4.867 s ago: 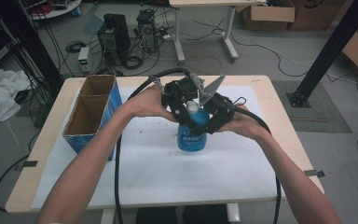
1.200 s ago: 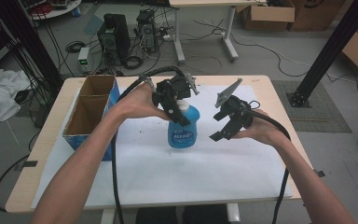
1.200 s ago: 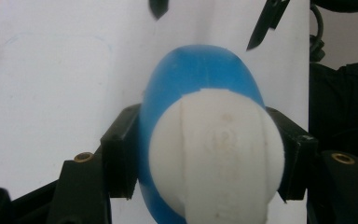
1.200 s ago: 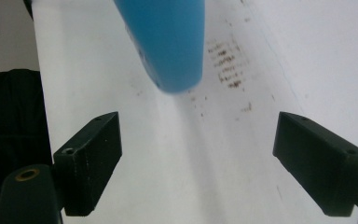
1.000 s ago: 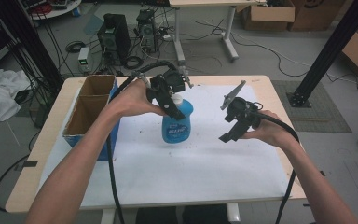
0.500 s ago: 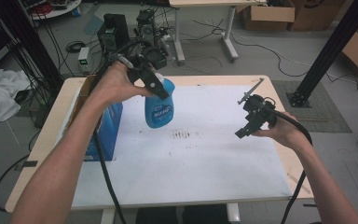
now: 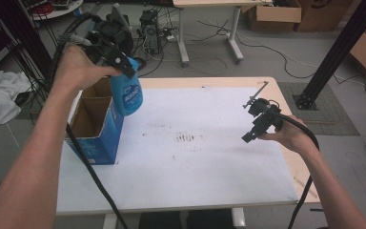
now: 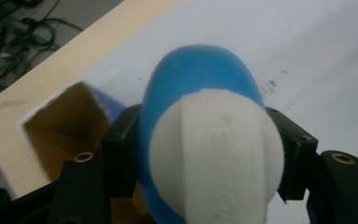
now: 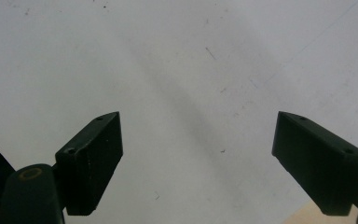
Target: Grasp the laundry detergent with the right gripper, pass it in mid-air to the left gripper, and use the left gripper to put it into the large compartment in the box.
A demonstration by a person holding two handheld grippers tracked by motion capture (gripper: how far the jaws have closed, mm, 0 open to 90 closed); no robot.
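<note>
A blue bottle (image 7: 127,91) with a white cap (image 8: 216,154) hangs in the air, held near its top by my left gripper (image 7: 119,59). It is raised over the near right edge of the open cardboard box (image 7: 95,120) at the table's left side. In the left gripper view both black jaws press on the bottle just below the cap, and the box's brown inside (image 8: 58,135) lies beneath. My right gripper (image 7: 256,125) hovers low over the table's right part, jaws wide apart with nothing between them (image 9: 198,163).
The white table top (image 7: 195,143) has dark scuff marks (image 7: 187,138) at its middle. Behind the table are cables and another desk's legs on the floor. A black stand (image 7: 333,52) rises at the right.
My left gripper has carried the bottle up and to the left, from the table's middle to above the box. My right gripper drew away to the right and now holds still.
</note>
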